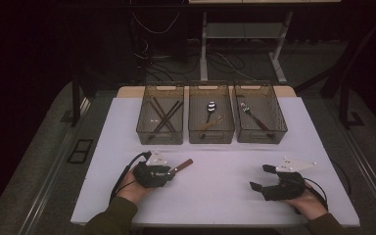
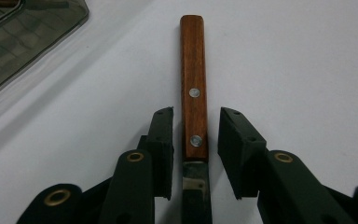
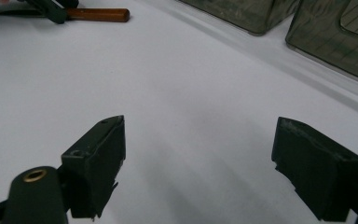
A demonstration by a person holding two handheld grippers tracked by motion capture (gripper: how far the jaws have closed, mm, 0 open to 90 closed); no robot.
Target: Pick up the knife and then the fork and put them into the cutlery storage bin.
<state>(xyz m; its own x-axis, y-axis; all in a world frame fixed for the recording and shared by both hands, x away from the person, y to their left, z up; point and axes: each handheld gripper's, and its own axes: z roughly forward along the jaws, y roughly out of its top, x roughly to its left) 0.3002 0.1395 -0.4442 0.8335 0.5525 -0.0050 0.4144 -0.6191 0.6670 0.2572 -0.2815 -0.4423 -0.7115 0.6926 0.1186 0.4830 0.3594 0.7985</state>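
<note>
A knife with a brown wooden handle (image 1: 182, 165) lies flat on the white table (image 1: 215, 200), left of centre. My left gripper (image 1: 170, 171) sits over it, and the handle (image 2: 193, 84) runs straight out between the two jaws. A thin gap shows on each side between the pads and the handle, so the jaws stand open around the knife where handle meets blade. My right gripper (image 1: 259, 177) rests low over the table's right side, open wide with nothing between its fingers (image 3: 200, 135). The knife handle (image 3: 98, 15) shows far off in the right gripper view.
Three clear bins stand in a row at the table's back: the left bin (image 1: 159, 138) holds dark chopsticks, the middle bin (image 1: 210, 138) spoons, the right bin (image 1: 260, 138) a fork. Bare tabletop stretches between the two grippers.
</note>
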